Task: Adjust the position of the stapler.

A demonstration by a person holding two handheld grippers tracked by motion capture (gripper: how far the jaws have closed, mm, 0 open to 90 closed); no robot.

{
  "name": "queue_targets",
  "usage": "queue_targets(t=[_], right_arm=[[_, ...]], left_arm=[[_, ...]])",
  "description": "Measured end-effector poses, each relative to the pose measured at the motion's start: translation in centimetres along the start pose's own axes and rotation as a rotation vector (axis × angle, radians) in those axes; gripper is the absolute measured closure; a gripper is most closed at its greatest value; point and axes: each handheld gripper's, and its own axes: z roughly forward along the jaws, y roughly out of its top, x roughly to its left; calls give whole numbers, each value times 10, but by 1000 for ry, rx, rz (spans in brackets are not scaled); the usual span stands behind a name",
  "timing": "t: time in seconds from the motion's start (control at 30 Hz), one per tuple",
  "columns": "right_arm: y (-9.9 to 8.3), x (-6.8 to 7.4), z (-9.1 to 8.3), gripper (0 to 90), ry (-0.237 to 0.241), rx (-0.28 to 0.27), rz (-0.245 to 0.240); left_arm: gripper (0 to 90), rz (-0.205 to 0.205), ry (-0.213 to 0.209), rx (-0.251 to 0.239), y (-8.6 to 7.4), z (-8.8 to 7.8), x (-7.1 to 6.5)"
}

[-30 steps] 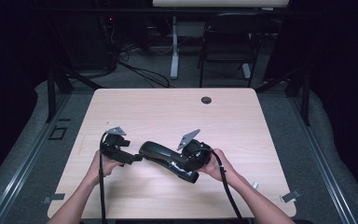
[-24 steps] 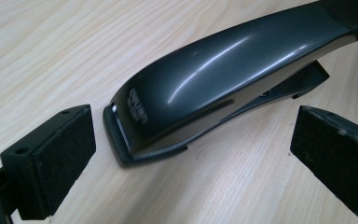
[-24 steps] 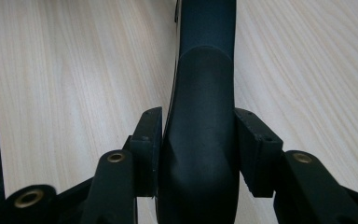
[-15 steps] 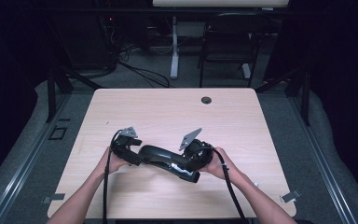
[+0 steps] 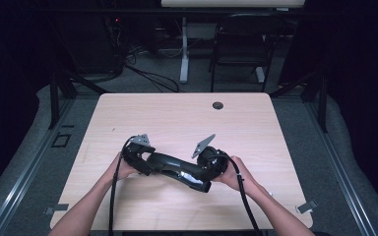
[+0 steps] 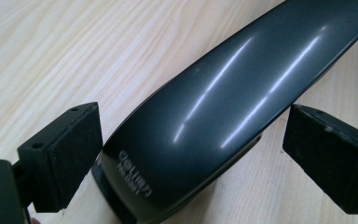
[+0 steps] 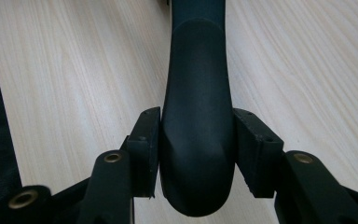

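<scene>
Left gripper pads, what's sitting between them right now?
In the left gripper view, the glossy end of the curved black piece lies between the open left gripper's pads. One pad is at its edge; the other stands clear over bare table.

Lab or recording-studio setting: pale wood surface [image 5: 177, 113] with cable grommet [image 5: 218, 105], dark curtained surround, black chair [image 5: 236, 46], loose floor cables [image 5: 147, 76], metal floor rails [image 5: 339, 162] and stand legs beyond.

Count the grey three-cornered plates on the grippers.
2. One plate sits atop the left gripper, at the left end of the curved black object. The other plate stands tilted above the right gripper, near the table's middle.
</scene>
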Motion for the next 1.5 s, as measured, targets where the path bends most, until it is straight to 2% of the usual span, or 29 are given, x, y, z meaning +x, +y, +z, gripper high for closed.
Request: queue_targets(t=[0.1, 0.3, 0.43, 0.47, 0.53, 0.6, 0.63, 0.67, 0.73, 0.9, 1.07, 1.23, 1.37, 1.43, 1.5], right_arm=[[-1, -3, -2, 528, -13, 24, 17], [-7, -10, -10, 541, -50, 5, 71], [-9, -16, -12, 528, -60, 9, 78], [-9, -17, -12, 525, -64, 2, 83], [-10, -19, -12, 521, -71, 5, 82], [-11, -23, -13, 514, -70, 12, 79], [-11, -24, -13, 512, -66, 9, 82], [-12, -27, -14, 509, -66, 10, 72], [-14, -32, -14, 504, -59, 6, 81], [-18, -40, -16, 495, -44, 3, 68], [-21, -45, -16, 478, -38, -10, 90], [-26, -50, -20, 472, -11, -17, 117], [-29, -50, -22, 476, -5, -21, 118], [-30, -50, -22, 475, -5, -27, 121], [-30, -50, -22, 474, -3, -29, 121]], left_arm=[[61, 21, 16, 19, 1, 2, -1], [143, 25, 24, 21, -1, -2, -1], [180, 42, 31, 30, 0, 0, -4], [189, 47, 48, 38, 1, 0, -6], [205, 52, 41, 38, 1, 0, -7], [218, 44, 48, 33, 1, 1, -8], [220, 34, 32, 24, 1, 2, -8], [222, 31, 48, 34, 2, 2, -10], [232, 19, 48, 29, 2, 3, -12], [248, 0, 44, 31, 4, 4, -16], [256, -19, 47, 36, 6, 6, -21], [266, -19, 16, 27, 6, 8, -23], [270, -14, 23, 33, 7, 9, -26], [270, -19, 10, 32, 7, 9, -26], [272, -18, 27, 40, 7, 8, -28]])
